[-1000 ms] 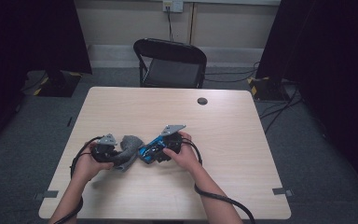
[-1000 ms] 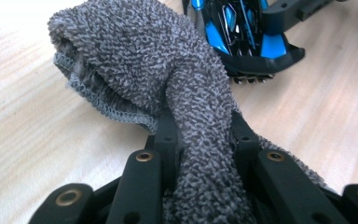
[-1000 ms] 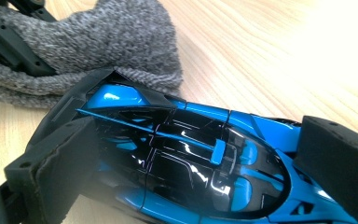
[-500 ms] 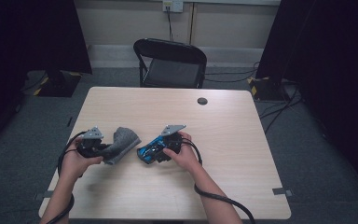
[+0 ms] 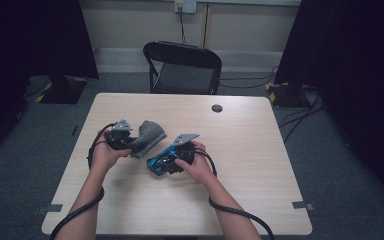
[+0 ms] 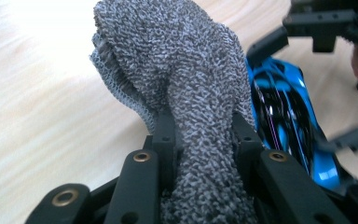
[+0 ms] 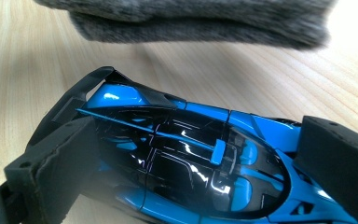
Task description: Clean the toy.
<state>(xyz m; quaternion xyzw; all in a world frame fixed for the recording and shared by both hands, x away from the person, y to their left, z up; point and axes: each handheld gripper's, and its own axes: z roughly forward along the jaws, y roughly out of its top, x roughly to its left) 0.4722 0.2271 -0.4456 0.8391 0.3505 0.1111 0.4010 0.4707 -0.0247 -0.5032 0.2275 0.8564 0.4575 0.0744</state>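
Grey knobbly-knit cloth [image 6: 186, 88], paler grey along its stitched edge. Glossy blue-and-black toy car [image 7: 191, 163] with thin blue lines over black panels. Pale wood-grain worktop [image 5: 260, 145] bearing one small dark round spot. Black folding chair [image 5: 182, 67]. Black tool pads [image 7: 340, 163].

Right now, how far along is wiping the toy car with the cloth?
Both grips are done: the left gripper is shut on the grey cloth, and the right gripper clamps the blue toy car. The cloth has just lifted clear. Whether more wiping remains, I cannot tell.
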